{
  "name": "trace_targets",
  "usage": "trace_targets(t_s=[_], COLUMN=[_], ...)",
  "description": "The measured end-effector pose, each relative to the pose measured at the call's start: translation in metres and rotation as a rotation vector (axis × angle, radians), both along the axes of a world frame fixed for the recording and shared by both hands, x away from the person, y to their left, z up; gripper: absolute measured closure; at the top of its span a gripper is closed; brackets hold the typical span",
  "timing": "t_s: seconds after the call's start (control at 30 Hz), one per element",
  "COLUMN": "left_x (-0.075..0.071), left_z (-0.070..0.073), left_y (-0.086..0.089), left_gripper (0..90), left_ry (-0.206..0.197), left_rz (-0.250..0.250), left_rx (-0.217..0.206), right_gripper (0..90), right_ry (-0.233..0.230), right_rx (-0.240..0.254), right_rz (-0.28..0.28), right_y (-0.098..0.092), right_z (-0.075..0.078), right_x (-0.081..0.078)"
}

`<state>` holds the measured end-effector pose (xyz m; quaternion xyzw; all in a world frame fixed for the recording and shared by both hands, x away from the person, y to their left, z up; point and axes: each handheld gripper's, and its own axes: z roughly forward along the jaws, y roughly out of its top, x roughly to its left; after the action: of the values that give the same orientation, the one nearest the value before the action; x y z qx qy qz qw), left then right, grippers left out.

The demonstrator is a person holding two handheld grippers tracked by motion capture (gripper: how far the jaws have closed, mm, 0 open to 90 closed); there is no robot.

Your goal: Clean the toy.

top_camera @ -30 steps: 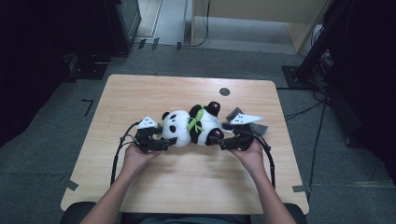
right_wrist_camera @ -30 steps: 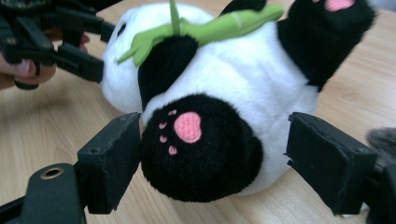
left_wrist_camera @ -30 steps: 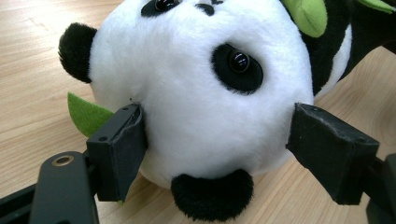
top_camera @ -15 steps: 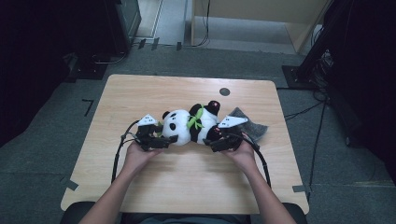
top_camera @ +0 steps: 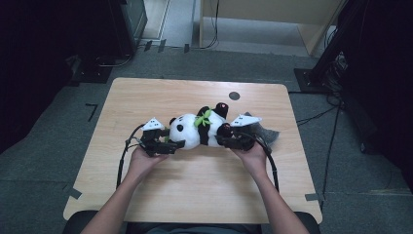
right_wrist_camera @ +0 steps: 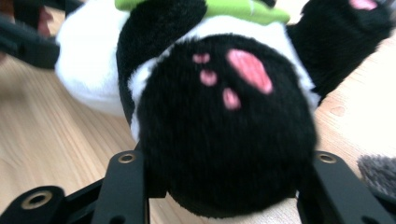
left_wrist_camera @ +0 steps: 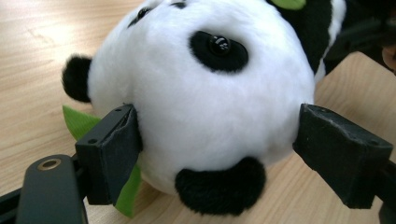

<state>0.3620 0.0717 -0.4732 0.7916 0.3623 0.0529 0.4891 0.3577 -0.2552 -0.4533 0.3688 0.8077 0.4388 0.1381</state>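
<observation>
No legible text or labels.

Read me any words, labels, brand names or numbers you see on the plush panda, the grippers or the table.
None: the black-and-white plush panda toy, the light wooden table and the black grippers carry no readable text.
The panda's black foot has pink paw-print marks only, no letters.
</observation>
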Motion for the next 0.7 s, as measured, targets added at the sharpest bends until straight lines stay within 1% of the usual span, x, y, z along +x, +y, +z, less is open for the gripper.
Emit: trace_targets(t_s=[0.03,0.1,0.13,0.17,0.2,0.23,0.27,0.37,0.43,0.5,0.53,0.57,0.6,0.63,0.67,0.7], left_x=[-0.002,-0.007,-0.01,-0.01,-0.012,-0.014,-0.015,-0.016,-0.016,-0.017,-0.018,-0.018,-0.018,-0.019,-0.019,-0.019], left_z=[0.002,0.007,0.01,0.01,0.011,0.011,0.011,0.008,0.007,0.005,0.004,0.003,0.003,0.004,0.004,0.004], left_y=[0.001,0.003,0.005,0.005,0.006,0.007,0.007,0.005,0.002,-0.002,-0.004,-0.005,-0.006,-0.007,-0.007,-0.007], left_gripper=[15.3,15.4,15.4,15.4,15.4,15.4,15.4,15.2,15.2,15.3,15.2,15.0,13.0,12.2,10.3,10.3], left_ry=[-0.021,-0.06,-0.072,-0.072,-0.078,-0.084,-0.086,-0.098,-0.114,-0.122,-0.128,-0.132,-0.138,-0.148,-0.148,-0.149], left_rz=[-0.004,-0.014,-0.025,-0.025,-0.03,-0.034,-0.036,-0.041,-0.045,-0.046,-0.044,-0.048,-0.055,-0.05,-0.05,-0.056], left_rx=[-0.008,-0.022,-0.035,-0.035,-0.045,-0.047,-0.049,-0.035,-0.025,0.007,0.023,0.023,0.017,0.011,0.011,-0.001], right_gripper=[54.4,54.5,54.5,54.5,54.5,54.5,54.5,54.5,54.5,54.5,54.6,54.7,54.8,54.9,54.9,55.0], right_ry=[0.009,0.008,0.01,0.01,0.014,0.022,0.038,0.054,0.06,0.066,0.072,0.077,0.081,0.084,0.084,0.088], right_rx=[0.012,0.017,0.023,0.023,0.028,0.04,0.054,0.079,0.106,0.128,0.15,0.17,0.179,0.178,0.178,0.182], right_rz=[-0.004,-0.02,-0.043,-0.043,-0.049,-0.066,-0.069,-0.068,-0.071,-0.069,-0.067,-0.058,-0.042,-0.038,-0.038,-0.033], right_y=[-0.002,-0.005,-0.009,-0.009,-0.01,-0.014,-0.017,-0.022,-0.024,-0.025,-0.027,-0.027,-0.025,-0.024,-0.024,-0.022], right_z=[0.004,0.011,0.017,0.017,0.018,0.021,0.024,0.032,0.036,0.04,0.041,0.043,0.045,0.046,0.046,0.047], right_x=[0.0,-0.001,-0.002,-0.002,-0.002,-0.003,-0.003,-0.005,-0.009,-0.011,-0.012,-0.013,-0.015,-0.016,-0.016,-0.016])
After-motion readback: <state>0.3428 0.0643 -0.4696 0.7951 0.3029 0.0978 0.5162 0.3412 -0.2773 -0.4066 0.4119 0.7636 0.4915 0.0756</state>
